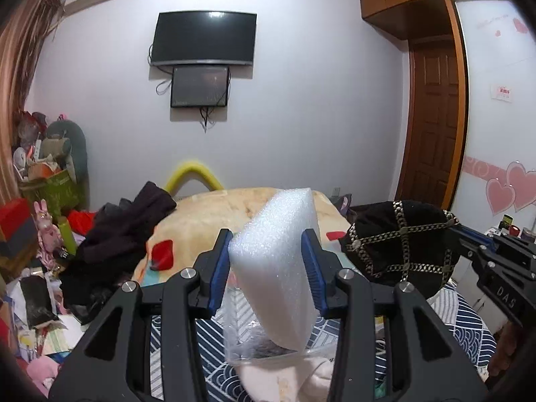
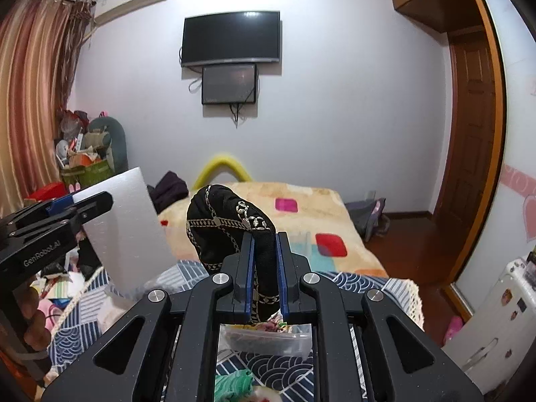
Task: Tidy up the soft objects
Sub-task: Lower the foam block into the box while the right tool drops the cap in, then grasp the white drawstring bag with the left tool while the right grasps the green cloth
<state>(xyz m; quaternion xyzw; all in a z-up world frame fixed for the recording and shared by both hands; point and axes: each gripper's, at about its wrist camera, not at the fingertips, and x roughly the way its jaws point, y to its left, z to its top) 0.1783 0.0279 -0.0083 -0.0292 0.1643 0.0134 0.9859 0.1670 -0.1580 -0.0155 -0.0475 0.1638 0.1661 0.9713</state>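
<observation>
My left gripper (image 1: 269,246) is shut on a white foam block (image 1: 278,261), which stands tilted between the blue pads, above the bed. A clear plastic bag (image 1: 248,341) hangs around the block's lower end. My right gripper (image 2: 264,234) is shut on a black cloth with a pale chain pattern (image 2: 224,221), bunched up above its pads. In the left wrist view that cloth (image 1: 398,241) hangs at the right, held by the right gripper (image 1: 469,238). In the right wrist view the foam block (image 2: 124,227) and the left gripper (image 2: 90,202) show at the left.
A bed with a yellow blanket with coloured squares (image 2: 301,214) lies ahead, a blue patterned quilt (image 2: 83,315) nearer. Dark clothes (image 1: 120,234) are heaped on its left side. Clutter and a green box (image 1: 53,187) fill the left corner. A wooden door (image 1: 435,117) and wardrobe stand right.
</observation>
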